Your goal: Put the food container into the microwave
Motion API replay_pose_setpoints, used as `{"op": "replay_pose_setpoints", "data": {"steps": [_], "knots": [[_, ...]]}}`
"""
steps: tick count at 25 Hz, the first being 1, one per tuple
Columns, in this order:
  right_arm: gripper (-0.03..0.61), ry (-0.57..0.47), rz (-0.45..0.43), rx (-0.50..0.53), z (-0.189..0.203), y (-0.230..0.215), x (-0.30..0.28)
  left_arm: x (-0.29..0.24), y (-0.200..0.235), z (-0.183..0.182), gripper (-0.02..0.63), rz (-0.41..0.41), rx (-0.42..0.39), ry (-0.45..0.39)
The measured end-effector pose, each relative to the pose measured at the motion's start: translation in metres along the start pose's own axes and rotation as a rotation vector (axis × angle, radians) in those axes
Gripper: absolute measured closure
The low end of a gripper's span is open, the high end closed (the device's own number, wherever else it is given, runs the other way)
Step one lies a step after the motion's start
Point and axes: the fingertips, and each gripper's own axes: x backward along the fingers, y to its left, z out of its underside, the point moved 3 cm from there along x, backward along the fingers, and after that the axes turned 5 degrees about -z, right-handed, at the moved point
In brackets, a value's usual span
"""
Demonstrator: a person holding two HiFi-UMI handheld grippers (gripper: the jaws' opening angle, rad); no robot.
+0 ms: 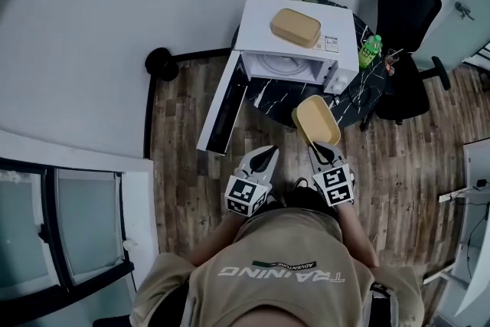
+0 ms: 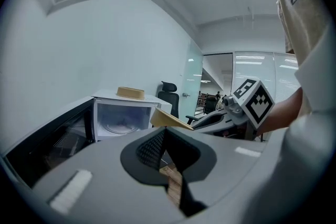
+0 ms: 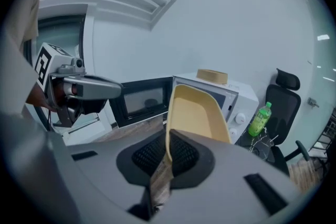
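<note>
Head view: wood plank floor (image 1: pixel 191 111), white wall (image 1: pixel 92 11), round dark table (image 1: pixel 352 99) with a white microwave (image 1: pixel 264 23) on it, its door (image 1: pixel 222 107) swung wide open to the left. A tan box (image 1: pixel 295 27) sits on the microwave top, a green bottle (image 1: pixel 370 51) stands just right of the microwave, and a black chair (image 1: pixel 409 19) is beside the table. The food container (image 1: pixel 315 119) is in the air in front of the open cavity, tilted, held by the right gripper (image 1: pixel 321 148) at its near edge. The left gripper (image 1: pixel 264 157) is alongside, apart from the container. Left gripper view: jaws pressed together, nothing between them; the open microwave is ahead on the left, the container's corner shows just past the jaw tips, not touching. Right gripper view: jaws pinch the container's near wall, one inside, one outside. The container stands up steeply from the jaws, its open side facing the camera, with the microwave behind it and the bottle and chair to the right.
</note>
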Motion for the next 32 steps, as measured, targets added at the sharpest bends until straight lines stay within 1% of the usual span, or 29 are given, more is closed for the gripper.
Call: {"op": "replay_pose_setpoints", "data": {"steps": [4, 9, 11, 16, 21, 25, 28, 32], "knots": [[0.566, 0.009, -0.033, 0.010, 0.001, -0.008, -0.017, -0.013, 0.011, 0.001, 0.611, -0.019, 0.002, 0.017], [0.566, -0.003, -0.088, 0.015, -0.010, -0.032, -0.043, -0.033, 0.025, -0.013, 0.611, -0.071, -0.003, 0.031], [0.566, -0.007, -0.114, 0.033, -0.017, -0.041, -0.052, -0.041, 0.030, -0.021, 0.611, -0.093, -0.009, 0.035], [0.566, -0.008, -0.170, 0.122, -0.029, -0.068, -0.074, -0.073, 0.041, -0.037, 0.611, -0.137, -0.019, 0.050], [0.566, -0.009, -0.242, 0.133, -0.032, -0.093, -0.090, -0.111, 0.040, -0.053, 0.611, -0.168, -0.034, 0.048], [0.566, -0.009, -0.319, 0.167, -0.036, -0.100, -0.104, -0.131, 0.039, -0.056, 0.611, -0.199, -0.031, 0.073], [0.566, -0.011, -0.361, 0.200, -0.042, -0.106, -0.115, -0.141, 0.042, -0.056, 0.611, -0.224, -0.026, 0.085], [0.566, -0.001, -0.417, 0.199, -0.040, -0.104, -0.121, -0.140, 0.047, -0.051, 0.611, -0.265, -0.007, 0.113]]}}
